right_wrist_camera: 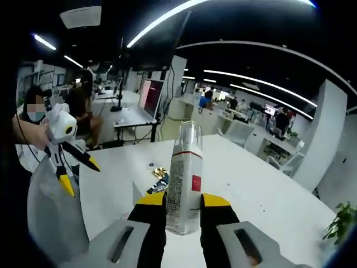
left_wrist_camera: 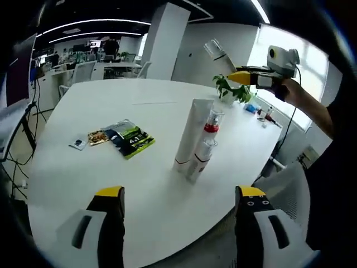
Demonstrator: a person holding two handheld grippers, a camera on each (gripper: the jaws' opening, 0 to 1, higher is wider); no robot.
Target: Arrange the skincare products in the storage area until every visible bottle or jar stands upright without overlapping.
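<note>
**Bottle Held Aloft Over White Table**

The right gripper (right_wrist_camera: 183,207) pinches a white bottle (right_wrist_camera: 184,192) with a clear cap between its yellow-tipped jaws, holding it upright in the right gripper view. In the left gripper view the same bottle (left_wrist_camera: 218,56) hangs tilted in the air, well above the white table (left_wrist_camera: 139,184), gripped at its base by the right gripper (left_wrist_camera: 237,77) — a person's hand (left_wrist_camera: 290,92) behind it. The left gripper (left_wrist_camera: 179,198) hovers near the table's edge, its jaws spread wide and holding nothing. On the table stand a tall white tube (left_wrist_camera: 188,135) and, just beside it, a clear pump bottle with a red band (left_wrist_camera: 203,146) — both upright. Sachets (left_wrist_camera: 120,137) lie flat to their left; a potted plant (left_wrist_camera: 230,89) sits beyond.
</note>
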